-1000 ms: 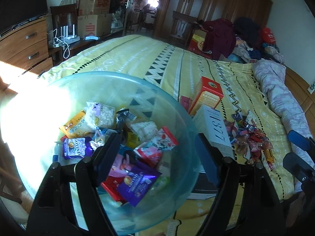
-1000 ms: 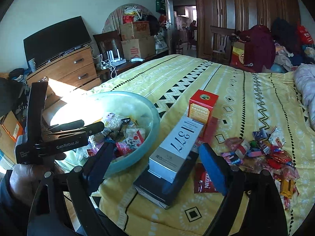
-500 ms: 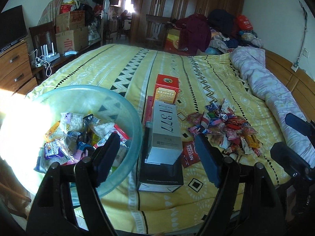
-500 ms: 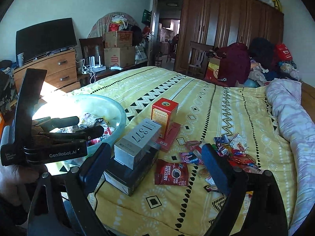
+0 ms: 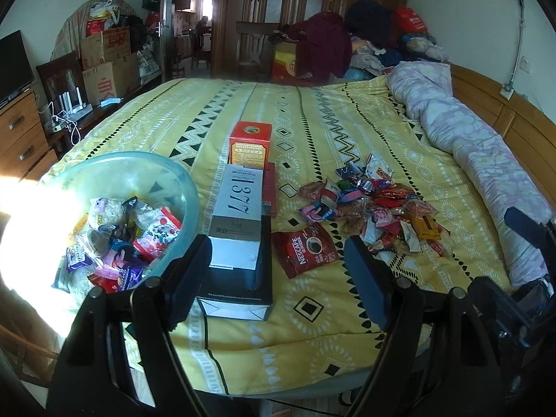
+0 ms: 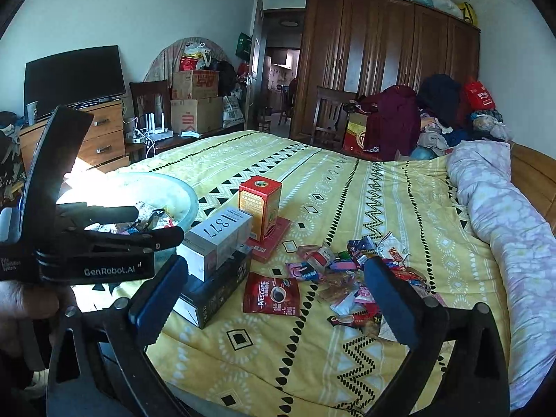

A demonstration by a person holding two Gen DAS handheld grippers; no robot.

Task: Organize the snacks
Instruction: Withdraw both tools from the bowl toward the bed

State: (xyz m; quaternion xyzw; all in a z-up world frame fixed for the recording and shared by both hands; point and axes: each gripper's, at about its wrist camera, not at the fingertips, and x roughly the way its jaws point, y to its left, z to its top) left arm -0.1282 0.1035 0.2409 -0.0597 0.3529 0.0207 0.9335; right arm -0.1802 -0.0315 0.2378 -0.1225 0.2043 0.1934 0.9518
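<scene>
A pale green bowl (image 5: 173, 173) (image 6: 189, 198) holding several snack packets sits at the left on the yellow bedspread. A pile of loose snack packets (image 5: 375, 205) (image 6: 351, 271) lies to the right, with a red Nescafe sachet (image 5: 305, 248) (image 6: 272, 293) beside it. My left gripper (image 5: 278, 271) is open and empty, held back from the bed edge in front of the stacked boxes. It shows at left in the right wrist view (image 6: 146, 226). My right gripper (image 6: 274, 299) is open and empty above the near bed edge, before the sachet.
A white "1377" box (image 5: 239, 215) (image 6: 215, 239) lies on a black box (image 5: 239, 288). A red and yellow box (image 5: 250, 142) (image 6: 260, 205) stands behind them. A rolled lilac quilt (image 5: 479, 160) lies along the right. Drawers (image 6: 104, 139) stand at left.
Both grippers have pulled back and risen away from the bowl. The left view swung right, from over the bowl to facing the boxes and the loose snack pile.
</scene>
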